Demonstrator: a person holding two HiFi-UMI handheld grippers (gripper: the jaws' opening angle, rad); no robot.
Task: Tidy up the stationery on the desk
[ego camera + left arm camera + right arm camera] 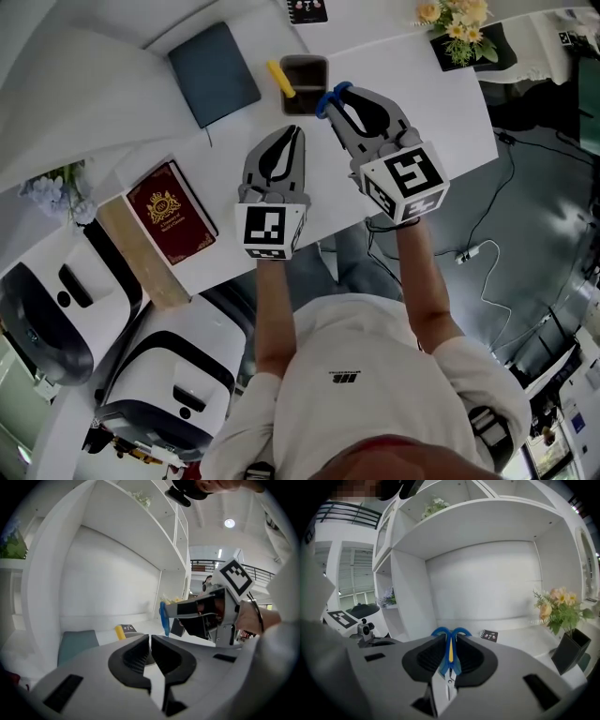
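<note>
Right tool [339,98] is clamped on the scissors [449,657]. Their long axis runs along the jaws, blue loops out past the tips and steel blades pointing back toward the wrist. Key relation: the pen holder [306,59] sits just ahead of those loops and slightly to the left, near but not touching, and the scissors are up in the air off the desk [441,103]. The right tool is the nearer one to the holder. The left tool [292,133] hangs a little short of the holder on the same side, jaws together with nothing in them. My read: the handles lead, so a straight drop goes in loops first, and blades-down would need a re-grip or a flip. Materials: the handles are translucent blue plastic with a yellow insert, and the blades are bright and thin. The holder is a dark, square, open-topped cup with a yellow marker [280,79] leaning out of its left rim, so that corner is taken. A slate-blue notebook [214,73] with a matte cover lies flat left of the holder. A red book [171,213] with a gold crest lies further left and nearer the person. The desk top is smooth white.
</note>
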